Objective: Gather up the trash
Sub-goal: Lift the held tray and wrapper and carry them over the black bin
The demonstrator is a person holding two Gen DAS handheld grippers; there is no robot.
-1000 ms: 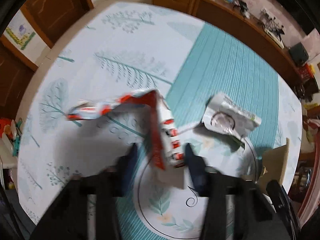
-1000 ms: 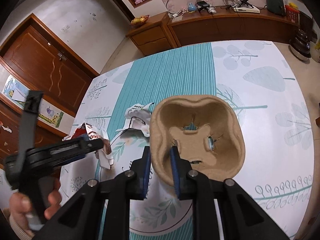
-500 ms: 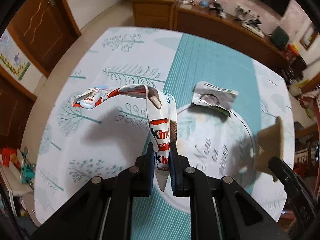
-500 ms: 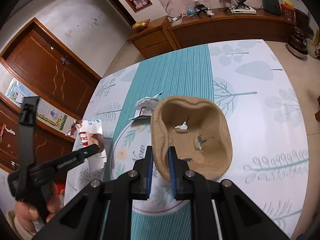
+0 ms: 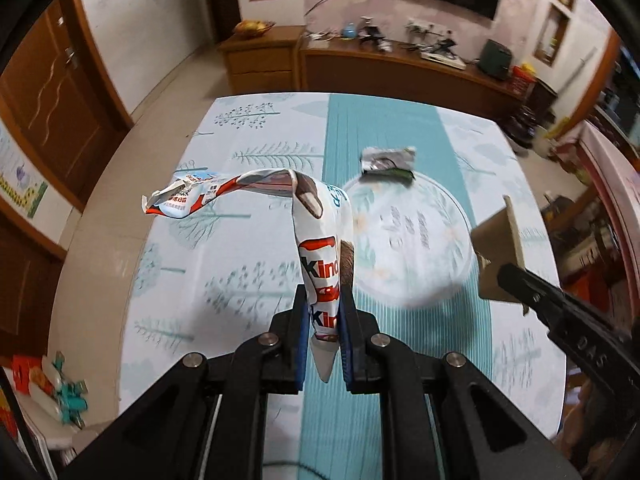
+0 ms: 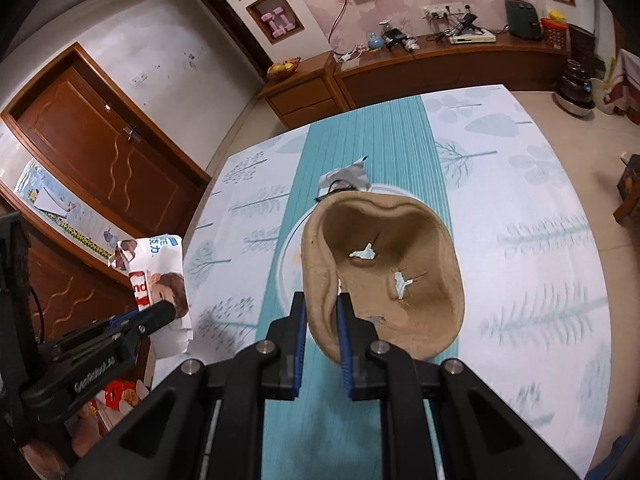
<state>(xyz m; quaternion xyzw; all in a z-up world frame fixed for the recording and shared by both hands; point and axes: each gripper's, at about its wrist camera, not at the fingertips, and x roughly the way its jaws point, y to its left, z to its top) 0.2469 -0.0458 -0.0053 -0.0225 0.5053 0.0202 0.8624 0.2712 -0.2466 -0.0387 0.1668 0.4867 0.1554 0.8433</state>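
My left gripper is shut on a long white-and-red candy wrapper, which hangs bent in the air above the table; in the right wrist view the same wrapper shows at the left. My right gripper is shut on the rim of a brown pulp cup carrier, lifted off the table; the left wrist view catches that carrier edge-on at the right. A crumpled silver wrapper lies on the teal stripe of the tablecloth, partly behind the carrier in the right wrist view.
A round printed placemat lies mid-table. Beyond the far table edge stand a wooden cabinet and a sideboard with electronics. A wooden door is at the left. Toys and boxes sit below the table's left edge.
My left gripper closed on the candy wrapper and lifted it off the table. My right gripper rose with the cup carrier. Both views pulled back from the table.
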